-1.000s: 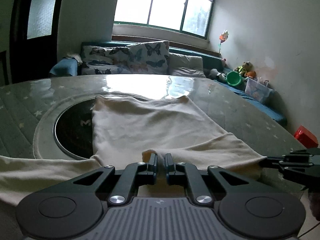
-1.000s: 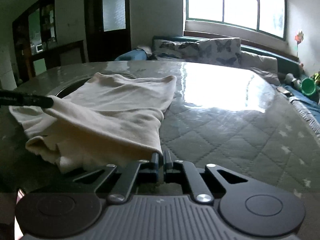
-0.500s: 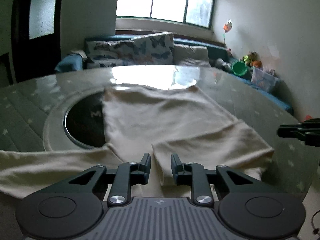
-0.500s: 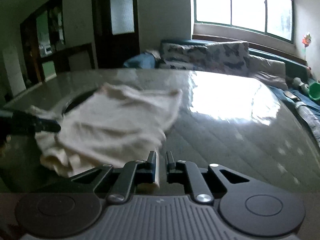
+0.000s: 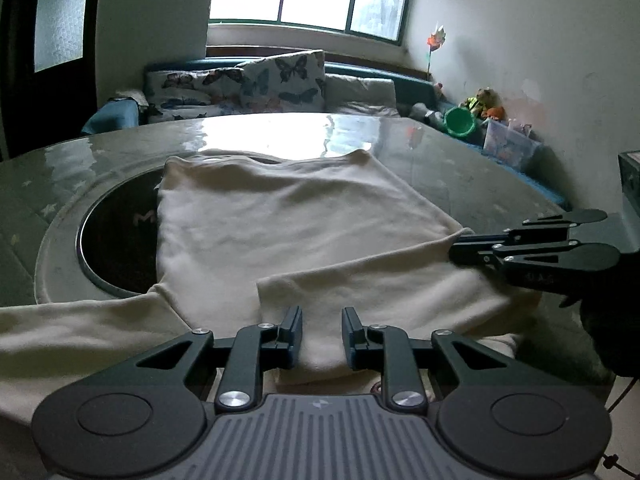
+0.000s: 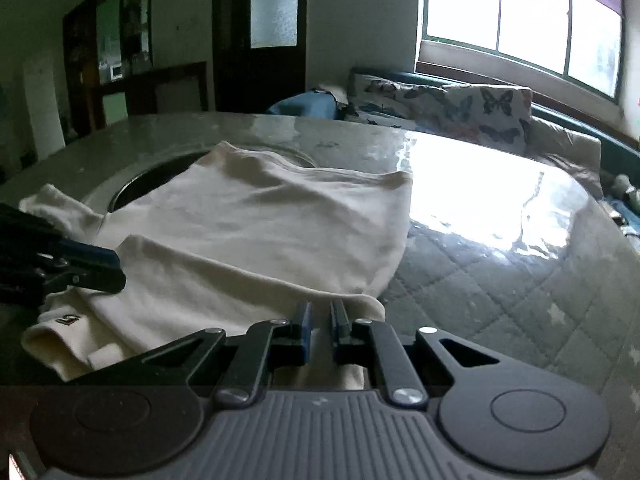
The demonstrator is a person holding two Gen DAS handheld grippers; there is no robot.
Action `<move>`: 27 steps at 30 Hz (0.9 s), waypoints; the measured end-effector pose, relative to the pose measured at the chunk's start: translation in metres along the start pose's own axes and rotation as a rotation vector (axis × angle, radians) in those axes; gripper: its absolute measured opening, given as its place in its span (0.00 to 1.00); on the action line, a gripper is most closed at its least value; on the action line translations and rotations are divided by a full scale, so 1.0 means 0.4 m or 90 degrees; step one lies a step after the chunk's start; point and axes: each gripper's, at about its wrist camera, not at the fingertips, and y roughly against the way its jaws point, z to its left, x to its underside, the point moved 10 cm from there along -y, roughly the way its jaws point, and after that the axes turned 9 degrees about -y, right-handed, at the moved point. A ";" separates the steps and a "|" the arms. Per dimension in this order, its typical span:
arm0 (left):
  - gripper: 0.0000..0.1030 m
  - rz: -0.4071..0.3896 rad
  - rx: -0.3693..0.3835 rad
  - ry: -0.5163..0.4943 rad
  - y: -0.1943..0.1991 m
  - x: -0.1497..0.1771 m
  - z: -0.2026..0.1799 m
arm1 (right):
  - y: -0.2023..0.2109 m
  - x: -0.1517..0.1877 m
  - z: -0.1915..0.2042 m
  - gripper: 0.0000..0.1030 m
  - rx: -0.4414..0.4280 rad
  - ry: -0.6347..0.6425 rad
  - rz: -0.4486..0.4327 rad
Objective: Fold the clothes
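A cream long-sleeved garment [image 5: 280,220] lies flat on the table, one sleeve folded across its near part. The other sleeve [image 5: 60,320] trails off to the left. My left gripper [image 5: 322,316] hovers over the near fold with its jaws apart; cloth lies under the gap and the pads do not press it. It also shows at the left of the right wrist view as the left gripper [image 6: 116,270]. My right gripper [image 6: 319,308] is nearly closed on the garment [image 6: 260,232] at the edge of the folded sleeve. Seen from the left, the right gripper [image 5: 456,246] meets the cloth's right edge.
The table [image 5: 460,168] has a quilted green cover under glossy film and a dark round inset [image 5: 116,240] partly under the garment. Behind it stands a sofa with butterfly cushions [image 5: 260,84]. A green bucket [image 5: 460,122] and a clear box [image 5: 508,146] sit at the right wall.
My left jaws have parted and let go of the cloth fold, and that hand has sunk a little. The right gripper has slid sideways, in over the folded sleeve's edge.
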 end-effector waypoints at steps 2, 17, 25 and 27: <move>0.23 -0.003 0.003 0.006 0.003 0.001 0.003 | 0.005 -0.003 -0.001 0.08 0.003 -0.004 0.000; 0.31 -0.043 -0.163 0.114 0.173 0.039 0.200 | 0.045 -0.022 0.067 0.21 -0.049 0.009 -0.009; 0.38 -0.072 -0.406 0.239 0.313 0.110 0.421 | 0.039 0.007 0.130 0.25 -0.081 0.030 0.011; 0.41 -0.073 -0.451 0.274 0.339 0.130 0.469 | 0.039 0.010 0.132 0.25 -0.081 0.029 0.015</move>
